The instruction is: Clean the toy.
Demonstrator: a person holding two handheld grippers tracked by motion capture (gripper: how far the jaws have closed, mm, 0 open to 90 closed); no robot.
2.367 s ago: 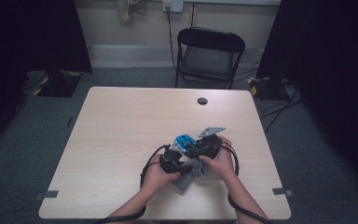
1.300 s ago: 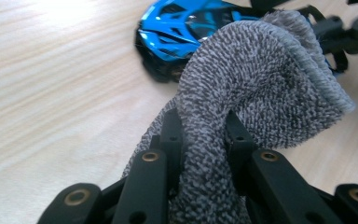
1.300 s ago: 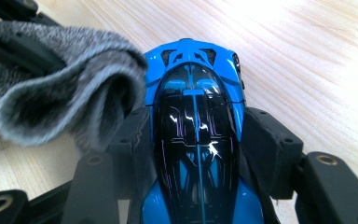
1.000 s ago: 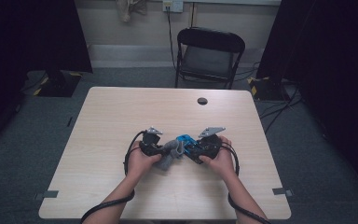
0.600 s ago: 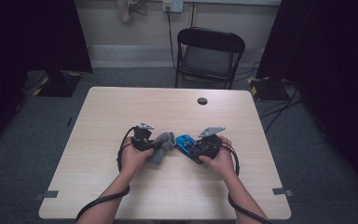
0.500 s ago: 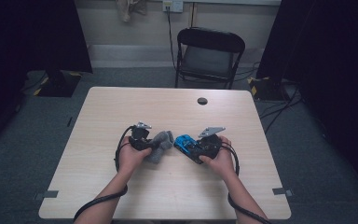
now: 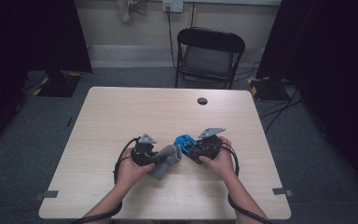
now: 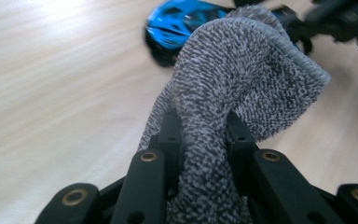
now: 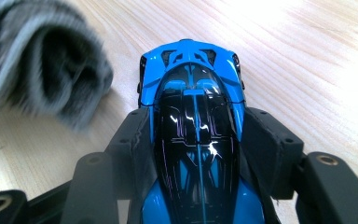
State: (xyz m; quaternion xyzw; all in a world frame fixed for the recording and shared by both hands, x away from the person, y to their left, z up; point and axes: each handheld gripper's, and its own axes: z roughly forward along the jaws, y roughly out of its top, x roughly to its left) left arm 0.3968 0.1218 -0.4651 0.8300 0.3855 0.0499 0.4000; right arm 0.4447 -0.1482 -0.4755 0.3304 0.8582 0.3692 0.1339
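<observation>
Left gripper (image 7: 161, 156), in the person's left hand at the near middle of the surface (image 7: 121, 116): fingers (image 8: 170, 135) clamped on a bunched grey terry cloth (image 8: 242, 79). High view shows the cloth (image 7: 165, 158) hanging from the gripper, just left of the car, apparently not touching it.

Right gripper (image 7: 191, 150), in the right hand: fingers (image 9: 130, 135) clamped on the flanks of a blue and black toy sports car (image 9: 196, 116), nose pointing away from the hand, toward the cloth. In the high view the car (image 7: 185, 142) sits low over the surface, near centre.

Step in hand, as judged: wiping the toy car with the cloth, one gripper steadying, the other rubbing. The cloth is off the car at this instant. Next move calls for bringing the cloth back across the bodywork while the right grip keeps the car firm.

View differences: the right gripper view gives the glossy black canopy and blue nose in detail; the left gripper view gives the cloth's stitched hem and pile, with the car (image 8: 182, 21) blurred behind. The high view adds a black folding chair (image 7: 207, 56) beyond the table and a small dark disc (image 7: 202, 101) near the far edge.
</observation>
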